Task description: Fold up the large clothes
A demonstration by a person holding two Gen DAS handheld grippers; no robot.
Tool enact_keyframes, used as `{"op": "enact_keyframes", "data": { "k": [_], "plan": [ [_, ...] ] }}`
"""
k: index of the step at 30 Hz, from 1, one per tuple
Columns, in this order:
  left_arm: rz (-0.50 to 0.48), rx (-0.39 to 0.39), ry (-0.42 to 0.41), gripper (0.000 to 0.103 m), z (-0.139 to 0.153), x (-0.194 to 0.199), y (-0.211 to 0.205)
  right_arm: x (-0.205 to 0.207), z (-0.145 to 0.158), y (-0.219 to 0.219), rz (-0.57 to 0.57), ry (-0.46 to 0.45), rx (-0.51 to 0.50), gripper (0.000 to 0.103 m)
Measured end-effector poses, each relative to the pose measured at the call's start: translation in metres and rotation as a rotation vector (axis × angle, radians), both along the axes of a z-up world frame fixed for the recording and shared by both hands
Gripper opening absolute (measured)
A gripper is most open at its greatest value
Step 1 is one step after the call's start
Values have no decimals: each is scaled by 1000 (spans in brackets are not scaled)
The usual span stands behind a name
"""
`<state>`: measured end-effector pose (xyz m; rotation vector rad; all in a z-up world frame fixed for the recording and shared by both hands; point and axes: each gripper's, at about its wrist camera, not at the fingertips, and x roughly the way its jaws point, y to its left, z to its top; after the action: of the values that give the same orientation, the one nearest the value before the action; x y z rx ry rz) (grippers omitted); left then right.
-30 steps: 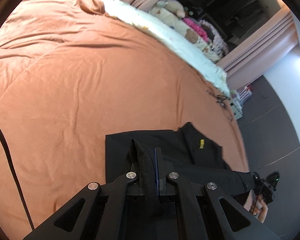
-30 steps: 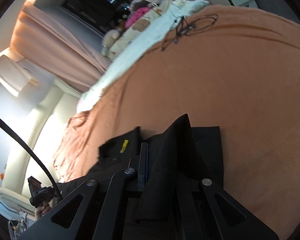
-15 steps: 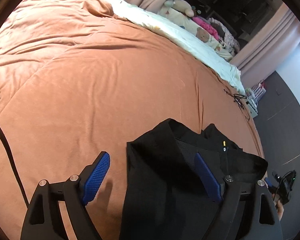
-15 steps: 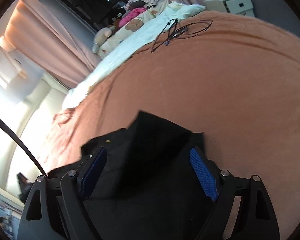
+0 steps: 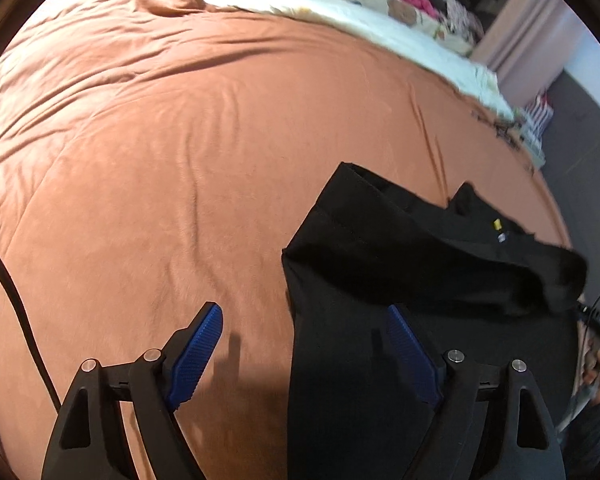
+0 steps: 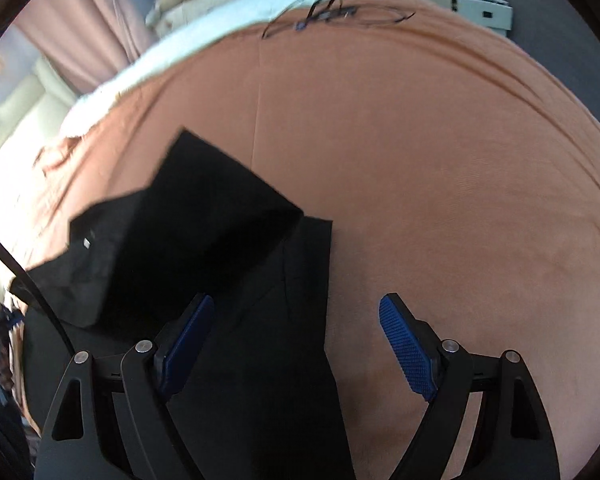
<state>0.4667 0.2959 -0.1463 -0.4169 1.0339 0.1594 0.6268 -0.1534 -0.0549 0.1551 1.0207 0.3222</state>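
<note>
A black garment (image 5: 420,264) lies folded on the orange bed cover (image 5: 160,160), its top layer doubled over and a small yellow tag (image 5: 497,224) showing. My left gripper (image 5: 304,314) hovers over the garment's left edge. Its jaws stand wide and are closing slightly, and the pads touch no cloth. In the right wrist view the same garment (image 6: 204,232) rests left of centre on the cover (image 6: 440,180). My right gripper (image 6: 298,300) is open above its right edge, holding nothing.
A white blanket with plush toys (image 5: 340,4) runs along the bed's far side. Tangled black cables (image 6: 332,16) lie near the far edge, with a pale drawer unit (image 6: 480,8) beyond. A person's hand (image 5: 596,368) shows at the right. A black cord (image 5: 12,300) crosses the left.
Both grippers were shut on raised folds of the black garment, then opened and let go. The cloth dropped onto the lower layers. The left gripper sank; the right one shifted sideways.
</note>
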Motion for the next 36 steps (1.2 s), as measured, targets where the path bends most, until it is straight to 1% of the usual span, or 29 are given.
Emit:
{"op": "enact_keyframes", "data": {
  "k": [2,4,6,7,8,9,11,12,14,15,16,17,19,20,22,23,24,26,30,33,35,36],
  "plan": [
    [-16,2,9,75,-5,13,1,9,0,12,29,9,-23,84],
    [-24,6,10,69,-8,24,1,16,6,22,40,-14,-35,84],
    [-34,-1,-4,63,-9,33,3,24,16,27,49,-52,-7,83],
    [-36,-12,-16,59,-9,38,5,28,20,26,52,-71,12,76],
    [-36,-20,-22,54,-9,41,5,30,25,28,59,-89,33,65],
    [-36,-29,-27,51,-10,44,6,30,27,28,70,-98,51,60],
    [-30,-46,-36,38,-9,51,9,32,34,29,80,-115,87,46],
    [-29,-53,-38,35,-9,54,9,31,34,29,82,-120,90,42],
    [-29,-67,-38,17,-10,57,9,30,37,30,91,-134,93,21],
    [-28,-65,-37,13,-10,57,9,29,37,29,95,-138,99,18],
    [-28,-59,-41,5,-10,57,9,30,35,26,94,-145,106,11],
    [-29,-50,-54,3,-7,55,8,29,38,24,87,-155,112,5],
    [-27,-38,-93,2,1,49,7,22,42,14,62,-184,124,2],
    [-19,-29,-112,1,6,46,7,23,43,11,49,-195,136,2],
    [-3,-39,-141,1,14,40,10,8,36,-9,35,-214,178,1],
    [3,-42,-152,1,16,37,12,4,38,-12,28,-225,189,0],
    [10,-42,-160,1,19,36,13,-3,37,-15,23,-236,188,0],
    [20,-37,-171,1,22,37,14,3,34,-13,9,-253,177,0],
    [28,-39,-149,1,14,52,16,9,17,-11,-17,-232,160,0],
    [35,-31,-113,2,1,65,16,17,8,0,-27,-204,116,0],
    [39,-30,-69,3,-10,72,14,22,-2,6,-35,-155,74,1],
    [40,-25,-44,3,-15,75,14,23,-1,10,-40,-137,67,2]
  ]
}}
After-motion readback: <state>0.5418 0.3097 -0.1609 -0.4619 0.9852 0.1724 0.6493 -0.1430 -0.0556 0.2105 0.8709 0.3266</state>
